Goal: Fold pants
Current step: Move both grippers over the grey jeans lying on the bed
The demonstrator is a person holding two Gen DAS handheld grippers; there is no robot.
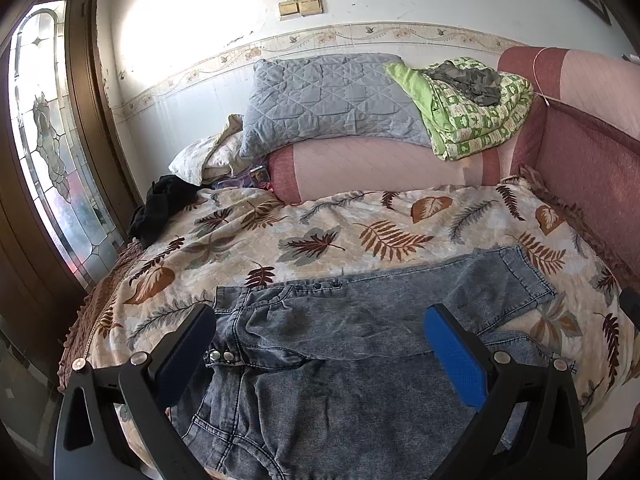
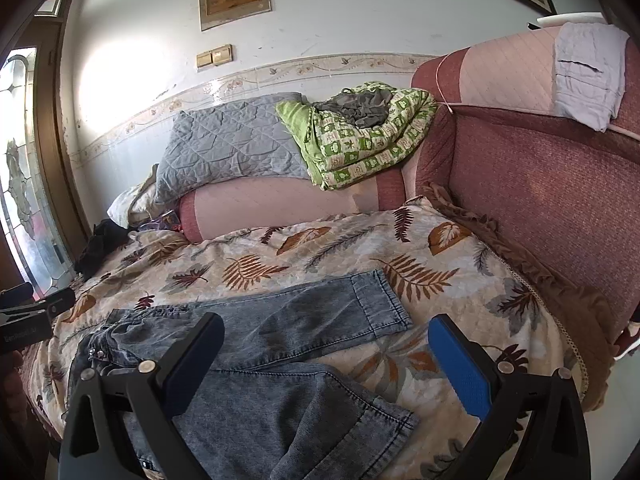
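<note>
Faded blue denim pants (image 1: 360,344) lie spread on the leaf-print bedspread (image 1: 320,224), waistband to the left and both legs pointing right. My left gripper (image 1: 320,344) hovers open above the waist and seat, its blue pads wide apart and holding nothing. In the right wrist view the pants (image 2: 280,332) show two separate legs, the far one flat and the near one rumpled at its cuff. My right gripper (image 2: 326,354) is open over the leg ends, nothing between its fingers. The left gripper's body (image 2: 28,316) shows at the left edge of the right wrist view.
A grey quilted pillow (image 1: 328,100), a green patterned blanket (image 1: 468,108) and a pink bolster (image 1: 380,168) line the wall side. Dark clothes (image 1: 160,208) lie at the bed's far left corner. A reddish padded headboard (image 2: 540,200) bounds the right; a glass door (image 1: 44,140) stands left.
</note>
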